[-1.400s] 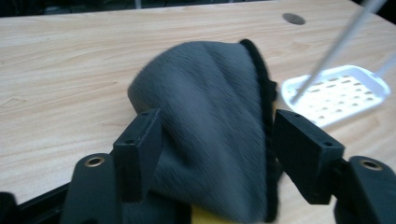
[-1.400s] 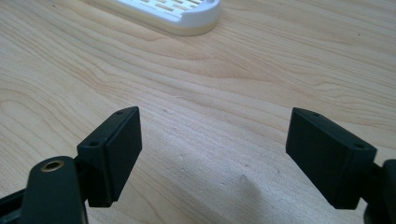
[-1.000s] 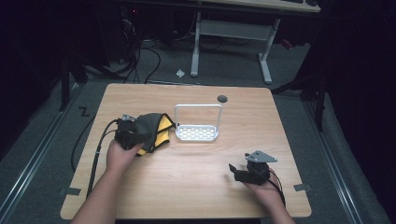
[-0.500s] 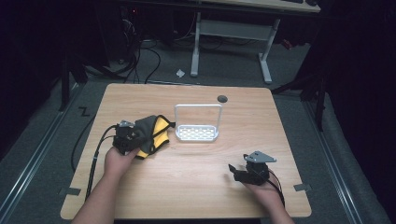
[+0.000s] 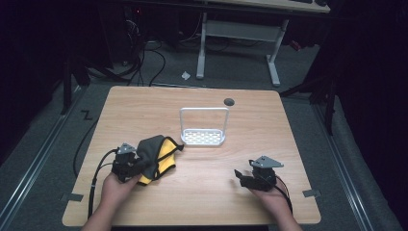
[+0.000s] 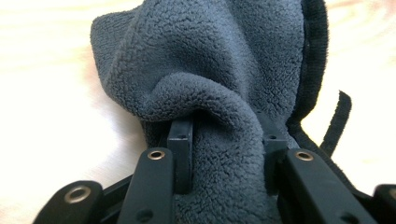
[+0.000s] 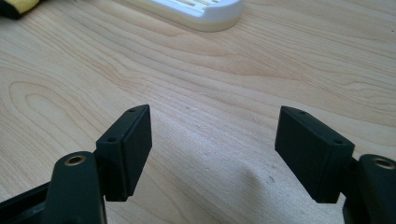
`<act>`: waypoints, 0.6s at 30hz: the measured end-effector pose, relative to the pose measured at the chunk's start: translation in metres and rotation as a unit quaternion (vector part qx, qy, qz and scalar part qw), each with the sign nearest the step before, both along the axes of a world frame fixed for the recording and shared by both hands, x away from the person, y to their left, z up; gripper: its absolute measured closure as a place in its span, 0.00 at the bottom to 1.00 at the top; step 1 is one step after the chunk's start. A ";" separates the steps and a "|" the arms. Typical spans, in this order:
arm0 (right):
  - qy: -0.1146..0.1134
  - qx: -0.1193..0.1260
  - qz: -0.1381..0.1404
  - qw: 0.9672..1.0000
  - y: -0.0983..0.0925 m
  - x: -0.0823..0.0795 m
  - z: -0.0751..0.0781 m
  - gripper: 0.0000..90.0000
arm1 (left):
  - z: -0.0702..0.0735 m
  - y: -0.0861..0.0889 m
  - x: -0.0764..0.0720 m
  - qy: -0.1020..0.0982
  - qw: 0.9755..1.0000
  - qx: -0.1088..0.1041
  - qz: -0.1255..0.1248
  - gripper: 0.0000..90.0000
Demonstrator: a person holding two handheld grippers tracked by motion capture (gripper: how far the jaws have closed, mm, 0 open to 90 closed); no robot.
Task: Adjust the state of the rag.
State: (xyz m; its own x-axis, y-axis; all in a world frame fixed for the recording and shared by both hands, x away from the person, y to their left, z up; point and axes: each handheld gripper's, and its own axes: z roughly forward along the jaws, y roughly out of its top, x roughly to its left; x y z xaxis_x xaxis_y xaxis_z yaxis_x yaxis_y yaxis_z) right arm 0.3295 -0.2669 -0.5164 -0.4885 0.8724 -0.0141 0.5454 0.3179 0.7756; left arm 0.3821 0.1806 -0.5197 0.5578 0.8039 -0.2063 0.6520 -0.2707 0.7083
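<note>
**Left gripper pinching the grey-and-yellow cloth; right gripper empty**

Your left gripper (image 5: pixel 137 163) sits at the near left of the table (image 5: pixel 269 120), and its jaws are clamped on a thick fold of the cloth (image 5: pixel 156 154). In the left gripper view the grey fleece (image 6: pixel 219 70) bulges up between the two black jaws and drapes over the left one; the pads press into it from both sides. The jaws closed in on this fold within the last second and have held about the same gap since.

The cloth lies bunched on the wood just beside your left hand (image 5: pixel 115 185), grey side up, with the yellow side showing along its right and near edges. A dark trim runs along its border, and a loose strip of it (image 6: pixel 337 119) trails off to the right in the left gripper view.

Your right gripper (image 5: pixel 246 177) rests at the near right of the table, well apart from the cloth. Its jaws stand wide with only bare wood between them, and they have just been easing inward a little.

The white rack (image 5: pixel 204 127), with its upright wire frame, stands near the table's middle, just beyond the cloth. Its base edge (image 7: pixel 196 11) shows at the top of the right gripper view, with a yellow corner of the cloth (image 7: pixel 16 5) at the upper left.
</note>
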 end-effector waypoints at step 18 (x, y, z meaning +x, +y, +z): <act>0.007 -0.006 0.010 1.000 0.004 0.000 -0.003 0.32 | -0.003 -0.096 -0.045 -0.016 0.996 -0.015 -0.083 0.73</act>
